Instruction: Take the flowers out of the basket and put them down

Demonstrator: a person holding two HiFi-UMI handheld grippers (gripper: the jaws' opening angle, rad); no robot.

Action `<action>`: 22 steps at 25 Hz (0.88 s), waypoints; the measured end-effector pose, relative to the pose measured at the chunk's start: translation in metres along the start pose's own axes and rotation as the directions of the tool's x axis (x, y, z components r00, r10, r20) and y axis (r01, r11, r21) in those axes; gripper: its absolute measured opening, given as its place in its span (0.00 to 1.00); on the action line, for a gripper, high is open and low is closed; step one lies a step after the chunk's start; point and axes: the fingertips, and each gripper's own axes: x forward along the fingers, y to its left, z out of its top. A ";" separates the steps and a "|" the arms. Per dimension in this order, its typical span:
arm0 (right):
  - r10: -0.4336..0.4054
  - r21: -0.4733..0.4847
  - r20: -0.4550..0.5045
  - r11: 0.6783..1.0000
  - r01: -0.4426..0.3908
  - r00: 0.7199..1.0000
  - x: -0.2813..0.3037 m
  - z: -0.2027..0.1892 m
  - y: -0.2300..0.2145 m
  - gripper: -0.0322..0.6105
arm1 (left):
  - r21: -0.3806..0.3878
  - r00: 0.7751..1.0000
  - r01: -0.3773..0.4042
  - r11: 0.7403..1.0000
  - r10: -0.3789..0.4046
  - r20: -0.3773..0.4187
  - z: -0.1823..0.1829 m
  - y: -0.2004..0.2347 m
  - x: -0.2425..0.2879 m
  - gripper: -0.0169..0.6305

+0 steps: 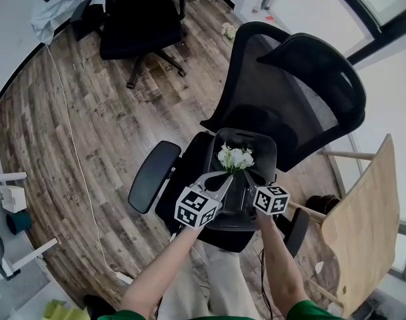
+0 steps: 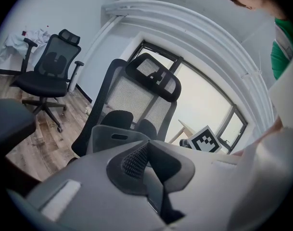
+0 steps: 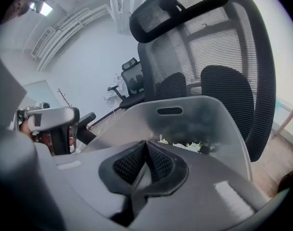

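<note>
A grey plastic basket (image 1: pixel 253 137) stands on the seat of a black mesh office chair (image 1: pixel 293 92). White flowers (image 1: pixel 235 157) with green leaves poke up inside the basket. My left gripper (image 1: pixel 224 177) and right gripper (image 1: pixel 251 176) hang side by side over the basket's near rim, just short of the blooms. In the left gripper view the left gripper (image 2: pixel 146 146) is shut on nothing, with the basket (image 2: pixel 112 136) beyond it. In the right gripper view the right gripper (image 3: pixel 146 144) is also shut and empty, and the flowers (image 3: pixel 184 144) lie past its tips against the basket's far wall (image 3: pixel 184 114).
A second black office chair (image 1: pixel 139 19) stands further off on the wooden floor (image 1: pixel 103 125). A light wooden tabletop (image 1: pixel 363 212) sits to the right of the mesh chair. A white cable (image 1: pixel 73 145) runs over the floor at the left, near white furniture legs (image 1: pixel 16 255).
</note>
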 end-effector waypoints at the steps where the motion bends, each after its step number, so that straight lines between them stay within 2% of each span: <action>1: -0.003 0.002 -0.004 1.000 0.003 1.000 0.003 -0.001 -0.002 0.06 | -0.001 1.000 0.000 1.000 0.000 -0.001 0.000 0.002 0.001 0.06; 4: 0.001 0.019 -0.022 1.000 -0.001 1.000 0.012 -0.004 -0.006 0.08 | -0.006 1.000 -0.007 1.000 0.007 -0.003 0.001 0.007 0.004 0.06; 5: 0.003 0.027 -0.031 1.000 -0.003 0.999 0.015 -0.007 -0.007 0.16 | -0.007 1.000 -0.009 1.000 0.009 -0.004 0.001 0.008 0.006 0.06; 6: 0.001 0.033 -0.040 0.999 0.000 0.999 0.016 -0.009 -0.010 0.19 | -0.010 1.000 -0.009 1.000 0.009 -0.005 0.001 0.007 0.008 0.06; 14: -0.051 0.088 -0.077 0.994 0.058 0.996 0.033 -0.023 -0.032 0.33 | -0.031 1.000 -0.021 0.999 0.021 -0.001 0.001 0.011 0.017 0.06; 22: -0.057 0.184 -0.204 0.978 0.096 0.977 0.060 -0.066 -0.053 0.45 | -0.042 0.998 -0.039 0.998 0.041 0.037 0.005 0.014 0.020 0.06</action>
